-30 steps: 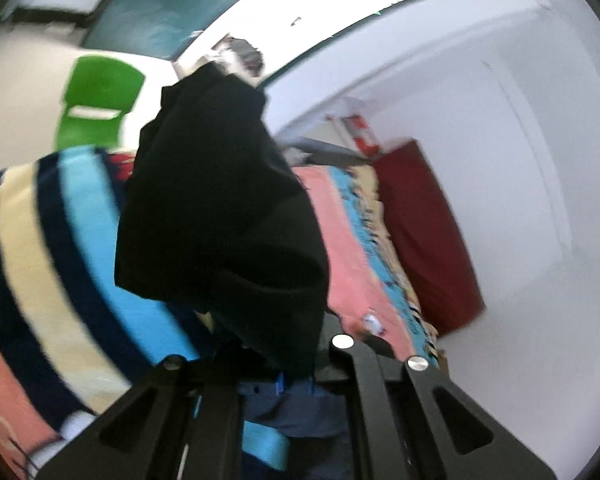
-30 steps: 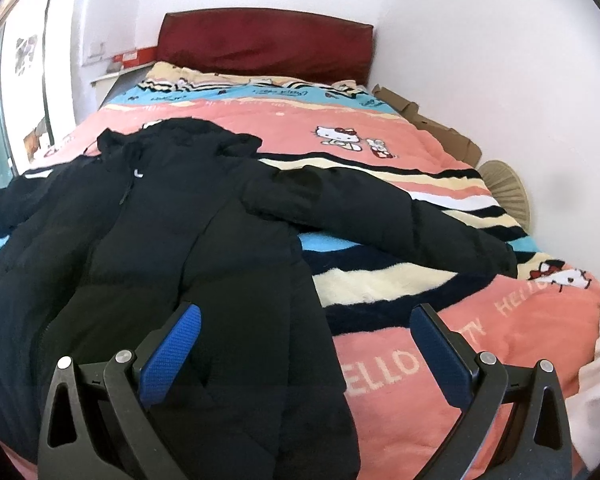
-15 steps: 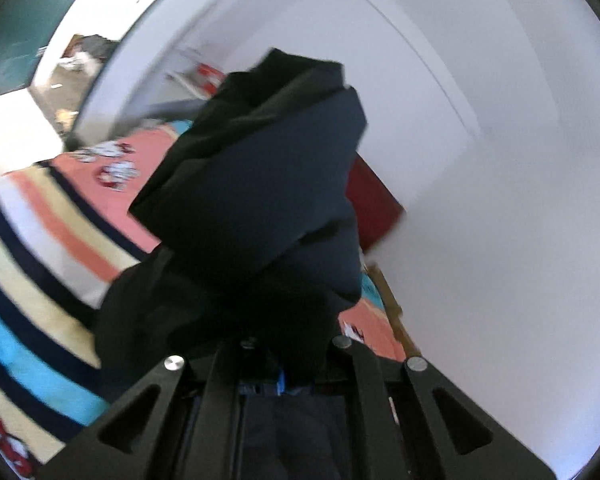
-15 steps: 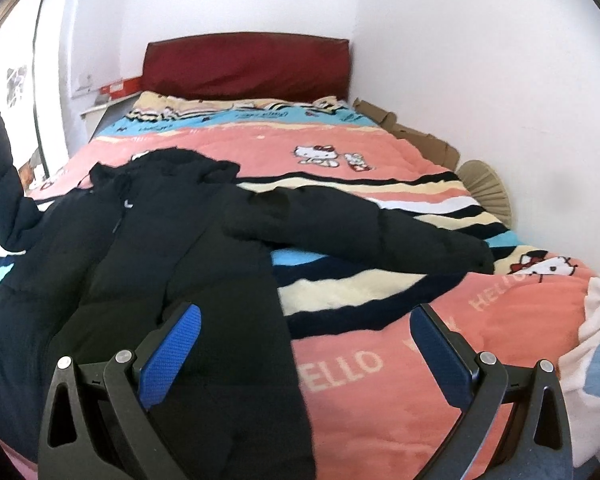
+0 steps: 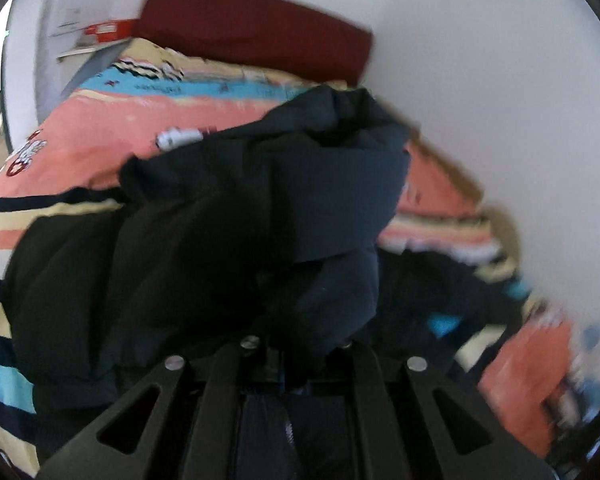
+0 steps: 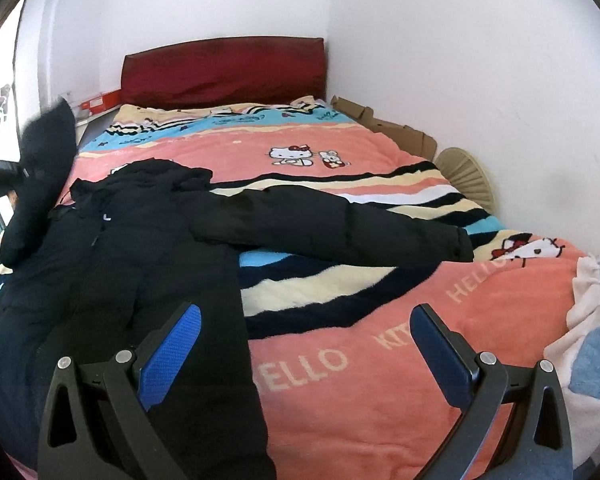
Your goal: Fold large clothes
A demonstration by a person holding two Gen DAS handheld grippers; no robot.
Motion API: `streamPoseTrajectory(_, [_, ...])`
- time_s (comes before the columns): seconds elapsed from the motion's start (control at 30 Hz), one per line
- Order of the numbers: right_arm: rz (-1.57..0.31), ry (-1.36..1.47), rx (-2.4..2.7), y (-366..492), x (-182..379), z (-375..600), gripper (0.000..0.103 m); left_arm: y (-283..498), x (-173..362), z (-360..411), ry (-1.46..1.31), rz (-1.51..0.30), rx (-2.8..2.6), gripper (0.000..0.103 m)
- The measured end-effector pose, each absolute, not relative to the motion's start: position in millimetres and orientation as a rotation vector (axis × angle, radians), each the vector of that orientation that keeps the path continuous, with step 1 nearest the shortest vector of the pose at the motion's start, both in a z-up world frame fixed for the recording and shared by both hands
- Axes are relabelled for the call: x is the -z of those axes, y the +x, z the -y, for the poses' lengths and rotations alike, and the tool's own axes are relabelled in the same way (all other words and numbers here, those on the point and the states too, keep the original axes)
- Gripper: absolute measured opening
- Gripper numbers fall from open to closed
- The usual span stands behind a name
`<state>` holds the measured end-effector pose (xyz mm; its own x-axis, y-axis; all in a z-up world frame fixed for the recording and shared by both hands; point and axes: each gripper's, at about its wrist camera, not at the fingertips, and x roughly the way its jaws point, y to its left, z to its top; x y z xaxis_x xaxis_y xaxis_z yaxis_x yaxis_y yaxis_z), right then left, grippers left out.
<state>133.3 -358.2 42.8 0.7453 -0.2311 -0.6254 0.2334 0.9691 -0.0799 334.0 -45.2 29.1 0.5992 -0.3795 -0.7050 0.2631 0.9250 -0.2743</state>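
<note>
A black padded jacket (image 6: pixel 140 248) lies front-up on the striped blanket (image 6: pixel 340 344) of the bed. Its right sleeve (image 6: pixel 340 228) stretches out flat toward the wall. Its left sleeve (image 6: pixel 40 176) is lifted off the bed at the left edge of the right wrist view, held up by my left gripper. In the left wrist view that sleeve (image 5: pixel 300 208) bunches up and fills the middle, with my left gripper (image 5: pixel 296 364) shut on its end. My right gripper (image 6: pixel 304 332) hovers open over the jacket's hem and the blanket, nothing between its blue pads (image 6: pixel 172 348).
A dark red headboard (image 6: pixel 224 68) stands at the far end against white walls. Cardboard pieces (image 6: pixel 392 128) and a round beige fan (image 6: pixel 468 176) lie along the right wall. A red box (image 6: pixel 100 102) sits on a shelf at the far left. A white and blue cloth (image 6: pixel 596 320) lies at the near right.
My left gripper has swung fast with the sleeve from the room side toward the headboard and over the jacket. The right gripper has drifted slightly, still open.
</note>
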Motion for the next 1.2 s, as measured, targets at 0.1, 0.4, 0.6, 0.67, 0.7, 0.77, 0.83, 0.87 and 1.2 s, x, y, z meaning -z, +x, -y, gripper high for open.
streamPoseTrajectory(0.1, [-0.692,0.004,0.259,135.0,-39.1,362.1,0.103,307.6,6.0,73.2,-0.003,-0.906,0.382,0.005])
streamPoseTrajectory(0.4, [-0.732,0.015,0.238,151.6,-19.1,359.3,0.103,262.9,63.3,113.4,0.363,-0.999,0.402,0.005])
streamPoseTrajectory(0.6, [-0.746,0.002,0.216,159.5,-12.2,349.9,0.102,258.7,53.5,111.2,0.384,-1.006,0.423,0.013])
streamPoseTrajectory(0.67, [-0.746,0.001,0.216,160.3,-11.4,349.3,0.102,256.2,47.4,107.0,0.343,-1.009,0.458,0.022])
streamPoseTrajectory(0.7, [-0.747,0.001,0.216,160.5,-11.6,349.3,0.103,254.2,45.8,106.2,0.333,-1.01,0.472,0.024])
streamPoseTrajectory(0.77, [-0.749,0.002,0.218,161.2,-11.2,349.3,0.103,248.9,41.9,103.0,0.315,-1.011,0.5,0.03])
streamPoseTrajectory(0.83, [-0.751,0.005,0.22,161.7,-11.4,349.1,0.103,243.7,36.8,100.2,0.296,-1.007,0.53,0.033])
streamPoseTrajectory(0.87, [-0.75,0.005,0.221,161.9,-11.6,349.1,0.103,240.8,32.8,97.4,0.28,-1.007,0.552,0.035])
streamPoseTrajectory(1.2, [-0.741,-0.025,0.172,182.0,-20.7,336.7,0.103,227.7,-32.4,40.6,0.132,-0.909,0.685,0.042])
